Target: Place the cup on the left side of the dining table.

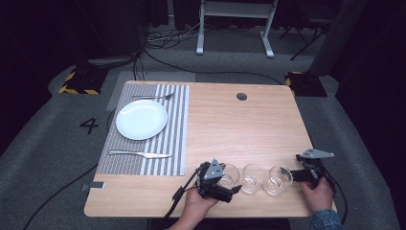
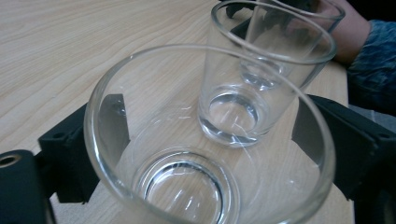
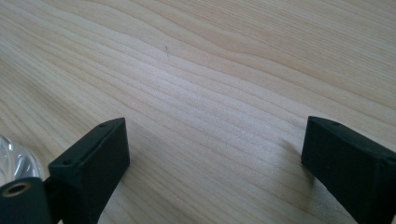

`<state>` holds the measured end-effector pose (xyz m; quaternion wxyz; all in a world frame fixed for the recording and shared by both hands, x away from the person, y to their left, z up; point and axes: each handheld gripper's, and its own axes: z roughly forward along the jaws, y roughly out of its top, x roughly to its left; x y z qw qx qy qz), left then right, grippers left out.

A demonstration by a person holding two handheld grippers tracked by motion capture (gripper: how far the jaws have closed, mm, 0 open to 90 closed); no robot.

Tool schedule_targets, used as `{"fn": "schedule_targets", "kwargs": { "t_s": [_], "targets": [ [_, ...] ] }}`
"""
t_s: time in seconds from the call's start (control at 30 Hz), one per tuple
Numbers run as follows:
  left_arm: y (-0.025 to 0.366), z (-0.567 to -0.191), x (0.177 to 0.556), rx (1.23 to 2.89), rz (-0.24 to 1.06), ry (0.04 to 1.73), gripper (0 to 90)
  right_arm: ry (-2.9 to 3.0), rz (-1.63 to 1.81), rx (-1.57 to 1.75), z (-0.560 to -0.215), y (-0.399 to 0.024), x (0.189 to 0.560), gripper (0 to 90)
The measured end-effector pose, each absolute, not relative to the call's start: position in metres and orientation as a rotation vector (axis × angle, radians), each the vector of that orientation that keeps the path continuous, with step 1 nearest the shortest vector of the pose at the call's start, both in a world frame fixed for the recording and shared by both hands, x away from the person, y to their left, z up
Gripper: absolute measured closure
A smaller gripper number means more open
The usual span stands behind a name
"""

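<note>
Step in hand: gripping the left glass (image 2: 205, 154) of three in a row near the table's (image 1: 239, 129) front edge.
Left gripper (image 1: 221, 183): jaws around the glass, one each side of its wall; pads look close against it, contact not certain; counted as not yet pinching.
Right gripper (image 1: 298, 175): jaws spread wide over bare wood, nothing between; parked just beside the right glass (image 1: 279, 179).
Middle glass (image 1: 253, 178): just beside the held one; apart or touching, cannot tell.
Doing it well: close slowly and evenly, pads low on the wall below the flared rim, gripper level; lift straight up before moving sideways to avoid knocking the neighbour.
Risk: smooth glass likely to slip or tilt under a one-sided squeeze.
Likely goal: the striped placemat (image 1: 174, 139) with plate (image 1: 141, 119), fork (image 1: 153, 97), knife (image 1: 140, 154).
</note>
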<state>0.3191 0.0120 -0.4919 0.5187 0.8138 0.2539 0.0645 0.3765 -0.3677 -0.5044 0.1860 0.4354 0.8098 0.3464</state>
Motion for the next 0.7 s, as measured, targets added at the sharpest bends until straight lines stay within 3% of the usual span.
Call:
{"fn": "schedule_targets", "kwargs": {
  "t_s": [0.13, 0.7],
  "targets": [
    [0.0132, -0.4979, 0.3167, 1.941, 0.220, 0.596, 17.1, 2.281, 0.976, 1.226, -0.5044, -0.3677, 0.3765, 8.0],
    [0.0114, -0.4977, 0.3141, 1.950, 0.253, 0.585, 19.0, 2.280, 0.976, 1.226, -0.5045, -0.3677, 0.3764, 8.0]
  ]
}}
